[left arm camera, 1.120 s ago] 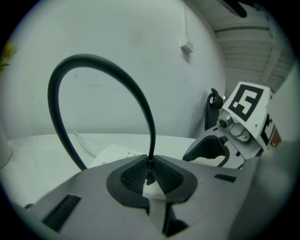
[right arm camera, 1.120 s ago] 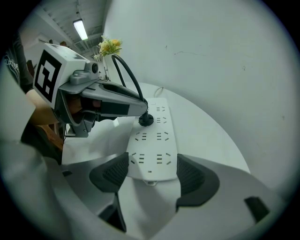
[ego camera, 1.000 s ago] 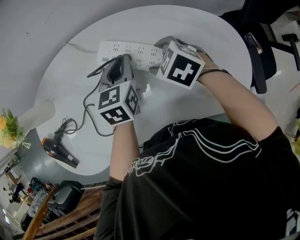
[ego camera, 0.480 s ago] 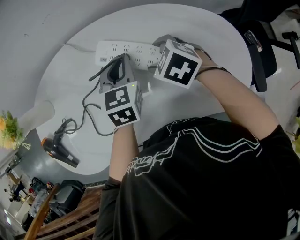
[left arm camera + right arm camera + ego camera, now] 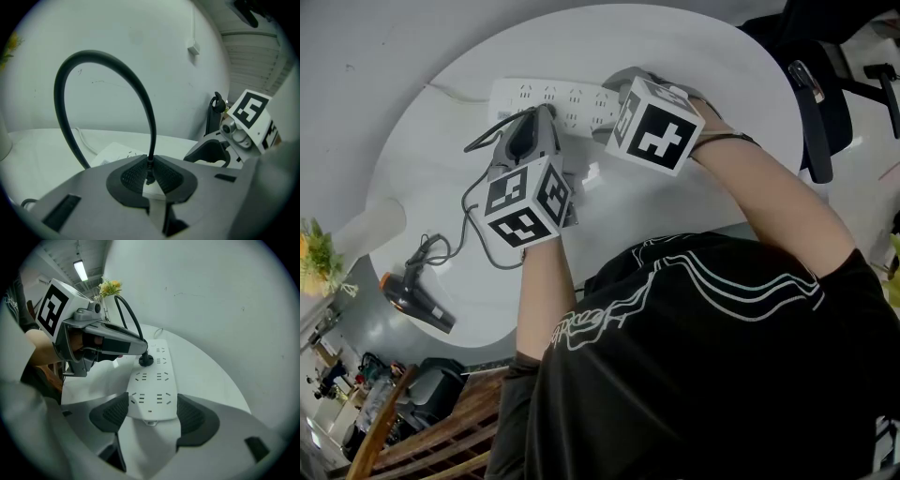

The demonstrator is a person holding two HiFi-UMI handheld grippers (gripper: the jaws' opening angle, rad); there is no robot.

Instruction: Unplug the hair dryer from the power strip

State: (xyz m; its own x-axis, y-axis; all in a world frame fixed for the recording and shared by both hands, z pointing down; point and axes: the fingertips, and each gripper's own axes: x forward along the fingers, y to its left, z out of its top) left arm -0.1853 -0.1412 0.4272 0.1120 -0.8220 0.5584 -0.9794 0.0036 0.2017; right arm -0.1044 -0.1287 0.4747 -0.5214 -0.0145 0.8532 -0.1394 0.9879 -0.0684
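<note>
The white power strip (image 5: 551,97) lies at the far side of the round white table (image 5: 703,56). In the right gripper view, a black plug (image 5: 146,360) sits in a socket of the strip (image 5: 154,380). My left gripper (image 5: 542,117) is shut on that plug, with the cord base pinched between its pads (image 5: 151,177). The black cord (image 5: 89,58) arches up from the jaws, and in the head view it runs back (image 5: 473,211) to the black hair dryer (image 5: 414,302) at the table's near left edge. My right gripper (image 5: 152,416) is shut on the strip's near end.
A pale vase (image 5: 375,230) with yellow flowers (image 5: 314,258) stands at the table's left edge. A black office chair (image 5: 825,103) is beyond the table on the right. A wooden chair (image 5: 422,441) stands at the lower left. The strip's own white lead (image 5: 459,92) trails left.
My left gripper has shifted a little left and rolled, so its marker cube shows a different face. The strip has slid slightly left. The right gripper has barely moved.
</note>
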